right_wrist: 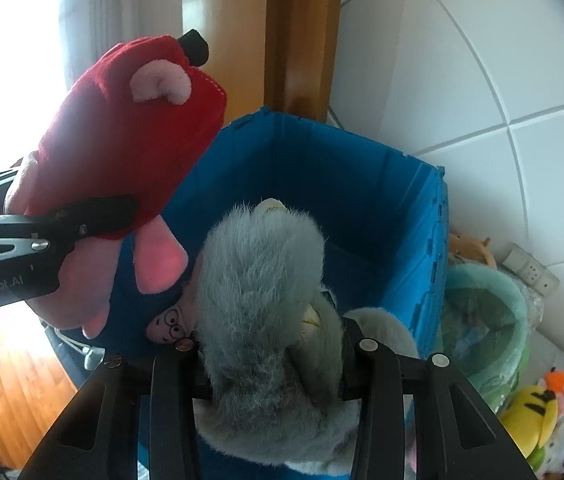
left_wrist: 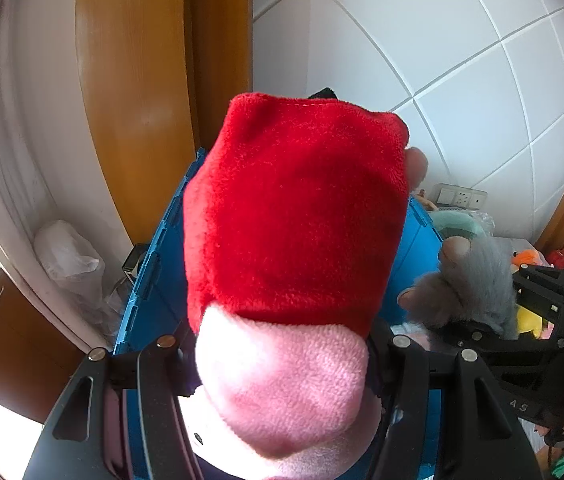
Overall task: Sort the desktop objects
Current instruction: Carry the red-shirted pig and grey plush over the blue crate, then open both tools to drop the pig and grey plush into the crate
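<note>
My left gripper (left_wrist: 282, 364) is shut on a pink plush pig in a red dress (left_wrist: 293, 216) and holds it in the air above the open blue bin (left_wrist: 150, 280). The pig also shows in the right wrist view (right_wrist: 122, 136), with the left gripper's finger (right_wrist: 94, 216) pressed on its side. My right gripper (right_wrist: 274, 364) is shut on a grey furry plush (right_wrist: 262, 280) and holds it over the blue bin (right_wrist: 361, 184). The grey plush shows in the left wrist view (left_wrist: 469, 280) at the right. Another pink plush with glasses (right_wrist: 172, 324) lies in the bin.
A white tiled wall (right_wrist: 481, 60) stands behind the bin. A wooden door frame (left_wrist: 134, 100) is at the left. A green bucket (right_wrist: 485, 320) and a yellow plush (right_wrist: 537, 412) sit right of the bin. A wall socket (left_wrist: 459, 197) is low on the wall.
</note>
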Motion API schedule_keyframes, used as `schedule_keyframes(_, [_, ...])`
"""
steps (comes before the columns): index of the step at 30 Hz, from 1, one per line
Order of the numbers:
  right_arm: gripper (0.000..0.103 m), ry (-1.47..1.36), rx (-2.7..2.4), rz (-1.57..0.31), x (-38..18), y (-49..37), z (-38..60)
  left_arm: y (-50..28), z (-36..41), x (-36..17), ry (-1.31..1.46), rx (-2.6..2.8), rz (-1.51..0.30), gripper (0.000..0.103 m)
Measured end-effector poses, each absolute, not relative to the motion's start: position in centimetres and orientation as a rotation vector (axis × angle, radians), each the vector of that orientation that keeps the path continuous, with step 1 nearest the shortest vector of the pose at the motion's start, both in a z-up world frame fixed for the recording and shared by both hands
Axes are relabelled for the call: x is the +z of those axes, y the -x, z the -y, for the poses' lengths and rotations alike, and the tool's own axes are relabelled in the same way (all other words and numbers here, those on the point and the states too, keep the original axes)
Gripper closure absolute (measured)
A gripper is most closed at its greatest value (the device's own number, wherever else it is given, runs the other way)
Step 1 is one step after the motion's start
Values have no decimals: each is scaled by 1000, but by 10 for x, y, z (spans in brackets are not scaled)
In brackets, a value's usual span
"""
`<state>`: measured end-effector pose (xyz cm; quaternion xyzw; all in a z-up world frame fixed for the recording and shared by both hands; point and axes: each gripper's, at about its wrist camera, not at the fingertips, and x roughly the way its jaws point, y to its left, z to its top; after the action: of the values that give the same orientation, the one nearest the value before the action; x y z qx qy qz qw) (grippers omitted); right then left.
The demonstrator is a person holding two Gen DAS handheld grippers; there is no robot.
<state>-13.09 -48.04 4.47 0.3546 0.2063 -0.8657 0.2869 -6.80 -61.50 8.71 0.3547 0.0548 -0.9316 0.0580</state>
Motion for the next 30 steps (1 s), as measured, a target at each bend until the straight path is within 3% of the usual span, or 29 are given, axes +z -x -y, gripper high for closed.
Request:
schedule_keyframes(20, [66,-966,-2314,-572,38,134,489,71,618,85,-1081,-2787,-192,44])
schedule_keyframes(23, [66,-956,-2318,-595,40,134,492,73,618,86,-1082,-2775,-180,38])
schedule_keyframes(25, [54,-946,-2326,-629,38,135,494,78,619,82,-1111,-2761,-169,29])
schedule_keyframes(26, [26,-937,-2335,-637,38,134,495,79,619,80,-1119,-2757,-172,21])
schedule_keyframes(27, [5,-927,-2338,-627,39,134,494,79,620,79,-1118,-2752,-180,17])
schedule_keyframes(28, [4,-919,-2339,-618,39,133,493,79,621,78,-1111,-2747,-190,5])
schedule_keyframes(30, [4,-925,-2333,-621,39,133,493,78,624,79,-1094,-2744,-204,0])
